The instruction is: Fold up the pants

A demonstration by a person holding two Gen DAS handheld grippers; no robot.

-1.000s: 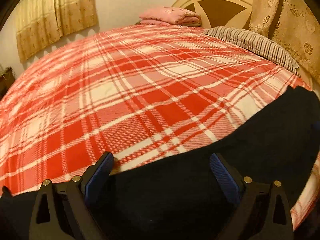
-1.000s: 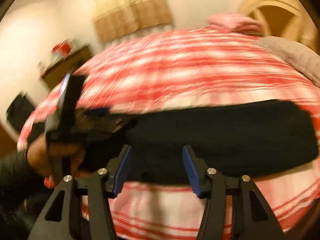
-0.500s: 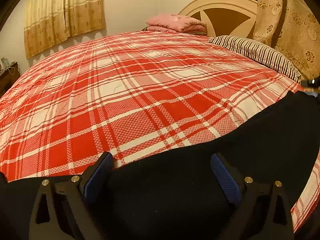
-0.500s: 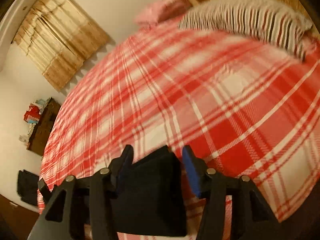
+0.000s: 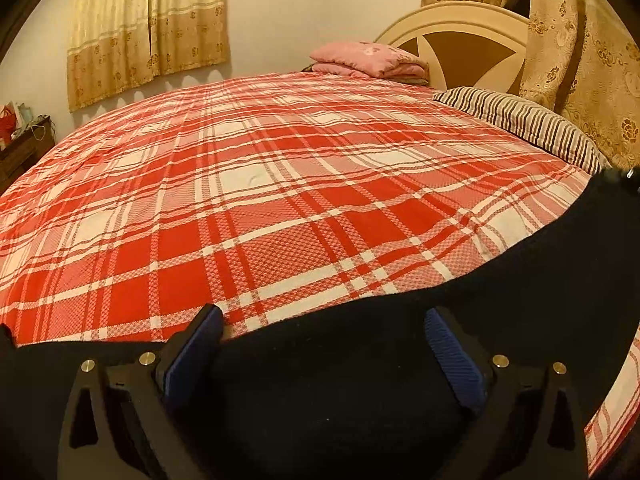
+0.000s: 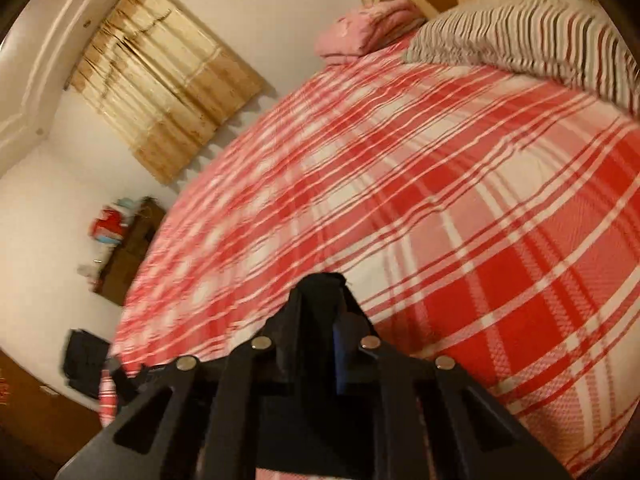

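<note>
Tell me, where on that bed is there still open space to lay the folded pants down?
Most of the plaid bedspread lies bare, from the black pants at the near edge up to the pink folded bedding by the headboard. The striped pillow fills the right corner. The near edge is crowded: pants, open left gripper, right gripper closing on cloth.

place: home bedroom | evidence: plaid-covered bed (image 5: 280, 200), headboard (image 5: 460, 40), curtains (image 5: 148, 28), striped, probably pillow (image 5: 532, 124)
</note>
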